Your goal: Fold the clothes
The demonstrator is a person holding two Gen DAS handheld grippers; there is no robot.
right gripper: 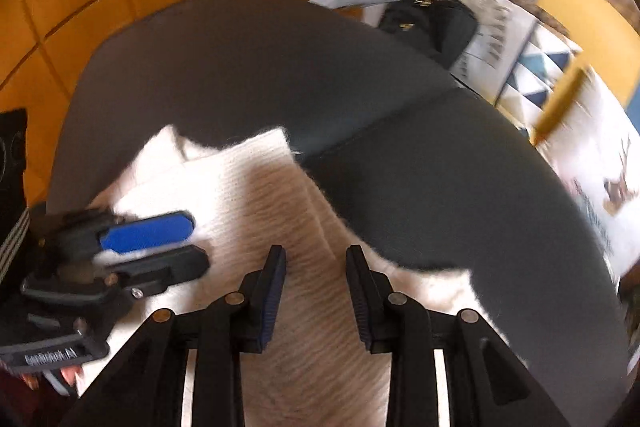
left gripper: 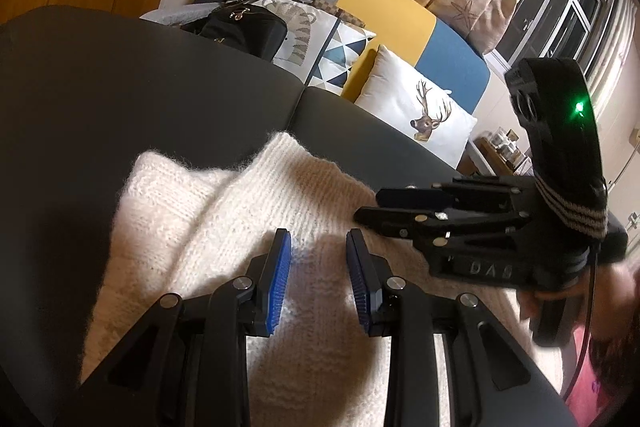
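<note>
Both tongs, left (left gripper: 319, 279) and right (right gripper: 316, 291), hang parted and empty above the white knit sweater (left gripper: 224, 211) on the dark sofa cushion (left gripper: 120, 75).

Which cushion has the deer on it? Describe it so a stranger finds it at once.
Start at the dark grey sofa seat and look to its backrest. Beside the white cushion with blue triangles leans a plain white square cushion; it alone shows a brown antlered stag's head.

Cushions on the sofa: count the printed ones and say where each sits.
2. The deer cushion leans against the blue back section; the triangle-pattern cushion stands further back, behind the black handbag. The handbag may hide others.
</note>
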